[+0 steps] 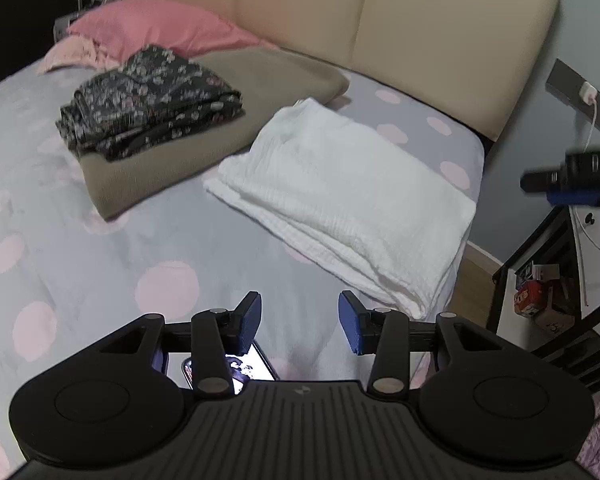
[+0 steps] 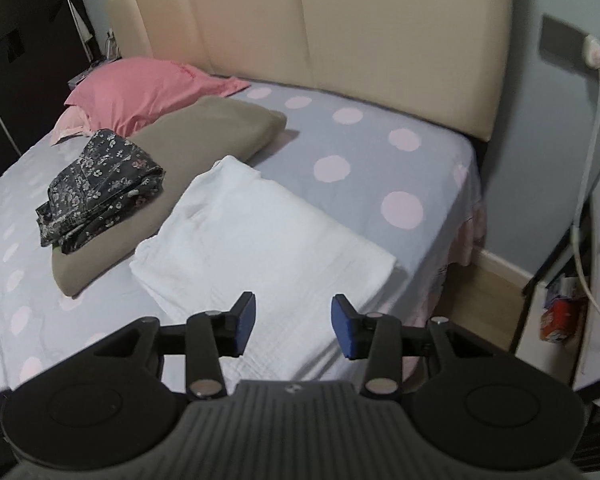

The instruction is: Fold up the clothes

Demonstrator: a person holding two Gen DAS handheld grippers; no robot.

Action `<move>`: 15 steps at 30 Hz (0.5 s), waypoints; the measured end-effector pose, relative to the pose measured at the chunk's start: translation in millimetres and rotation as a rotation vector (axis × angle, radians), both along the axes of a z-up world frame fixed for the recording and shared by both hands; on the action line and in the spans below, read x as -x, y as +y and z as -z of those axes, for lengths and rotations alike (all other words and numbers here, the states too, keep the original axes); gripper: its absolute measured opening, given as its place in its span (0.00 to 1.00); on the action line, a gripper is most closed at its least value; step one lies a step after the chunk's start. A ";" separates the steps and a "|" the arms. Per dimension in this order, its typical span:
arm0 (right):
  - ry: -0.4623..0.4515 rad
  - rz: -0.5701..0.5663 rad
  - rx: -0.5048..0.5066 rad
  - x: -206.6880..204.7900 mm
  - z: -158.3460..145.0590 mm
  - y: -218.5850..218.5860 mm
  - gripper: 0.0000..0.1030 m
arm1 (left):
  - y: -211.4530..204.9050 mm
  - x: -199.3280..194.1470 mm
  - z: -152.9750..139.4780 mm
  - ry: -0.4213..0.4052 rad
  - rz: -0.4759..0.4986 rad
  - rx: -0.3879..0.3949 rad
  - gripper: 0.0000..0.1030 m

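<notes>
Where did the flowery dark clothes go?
The folded flowery dark clothes sit on the tan folded blanket, left in both views, between the pink pillow and the white folded cloth.

My bed (image 1: pixel 100 248), in a grey sheet with pink dots, carries a folded white cloth (image 1: pixel 340 196), an olive pillow (image 1: pixel 260 92) just beside it, a pink pillow (image 1: pixel 160 28) and a lit phone (image 1: pixel 256 364)

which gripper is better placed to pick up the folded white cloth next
Right, probably. The right gripper hangs open directly over the near end of the white cloth. The left gripper, also open, sits over bare bedsheet, with the cloth off to its right.
</notes>
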State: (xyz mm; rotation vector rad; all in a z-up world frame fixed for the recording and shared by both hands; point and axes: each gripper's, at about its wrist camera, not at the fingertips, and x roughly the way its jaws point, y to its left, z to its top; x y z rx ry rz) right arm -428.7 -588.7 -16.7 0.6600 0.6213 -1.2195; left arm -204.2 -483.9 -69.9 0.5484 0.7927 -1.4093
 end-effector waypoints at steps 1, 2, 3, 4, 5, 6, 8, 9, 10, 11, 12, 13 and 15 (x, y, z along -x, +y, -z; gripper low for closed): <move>0.009 0.011 0.009 -0.5 2.0 8.8 0.46 | 0.6 1.8 -0.9 -0.008 0.007 0.002 0.39; 0.013 0.023 0.012 -0.4 4.4 17.0 0.50 | 1.1 3.6 -1.7 -0.016 0.015 0.005 0.39; 0.017 0.035 0.016 -0.4 6.8 25.1 0.52 | 1.5 5.4 -2.6 -0.024 0.022 0.007 0.39; 0.020 0.047 0.019 -0.3 9.3 33.2 0.52 | 2.0 7.3 -3.5 -0.033 0.029 0.009 0.39; 0.023 0.057 0.022 -0.3 12.7 40.1 0.52 | 2.6 8.8 -4.5 -0.041 0.035 0.012 0.39; 0.026 0.065 0.024 -0.3 17.1 45.7 0.52 | 3.0 9.9 -4.9 -0.049 0.038 0.015 0.40; 0.032 0.082 0.029 -0.4 25.9 56.8 0.52 | 3.7 11.5 -6.3 -0.058 0.044 0.024 0.43; 0.034 0.090 0.031 -0.5 30.3 62.4 0.52 | 4.2 12.4 -7.1 -0.064 0.048 0.030 0.44; 0.038 0.094 0.035 -0.7 34.7 67.2 0.53 | 4.3 13.5 -7.5 -0.075 0.051 0.036 0.47; 0.045 0.095 0.038 -1.2 38.7 70.6 0.53 | 4.3 14.6 -7.7 -0.087 0.054 0.042 0.48; 0.051 0.099 0.040 -1.6 41.2 72.8 0.54 | 4.2 15.8 -7.7 -0.101 0.056 0.046 0.48; 0.055 0.104 0.045 -1.9 42.9 74.6 0.55 | 3.9 17.0 -7.2 -0.115 0.057 0.047 0.49; 0.073 0.127 0.065 -2.9 45.8 78.2 0.58 | 3.1 18.7 -5.8 -0.137 0.056 0.048 0.51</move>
